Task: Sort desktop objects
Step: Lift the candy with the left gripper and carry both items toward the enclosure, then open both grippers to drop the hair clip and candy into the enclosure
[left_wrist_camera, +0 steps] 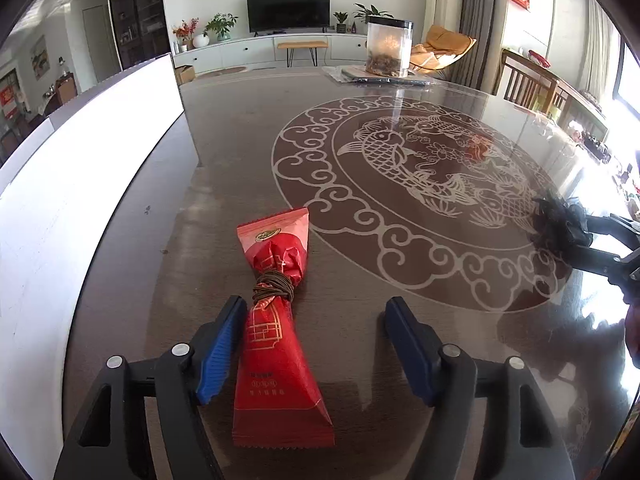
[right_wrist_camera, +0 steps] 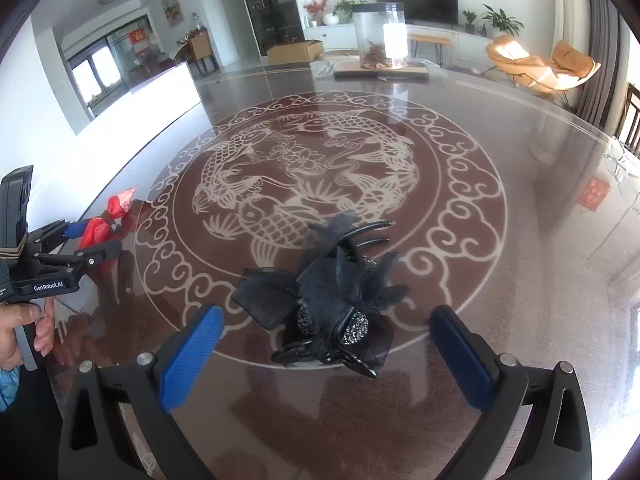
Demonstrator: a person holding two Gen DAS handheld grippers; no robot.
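Observation:
A red snack packet [left_wrist_camera: 276, 320] with a brown cord wound round its middle lies on the dark glass table [left_wrist_camera: 360, 240]. My left gripper [left_wrist_camera: 316, 312] is open around it; the packet lies close to the left finger. The packet also shows in the right wrist view [right_wrist_camera: 108, 220]. A black hair claw clip [right_wrist_camera: 332, 300] with a bow and rhinestones lies on the table. My right gripper [right_wrist_camera: 326, 320] is open around it, fingers apart from it. The clip also shows in the left wrist view [left_wrist_camera: 556, 220], between the right gripper's fingers.
A clear plastic jar [left_wrist_camera: 389, 46] with dried bits stands on a flat wrapped pack at the table's far edge. A white board [left_wrist_camera: 80, 184] runs along the table's left side. Wooden chairs [left_wrist_camera: 528, 84] stand at the far right.

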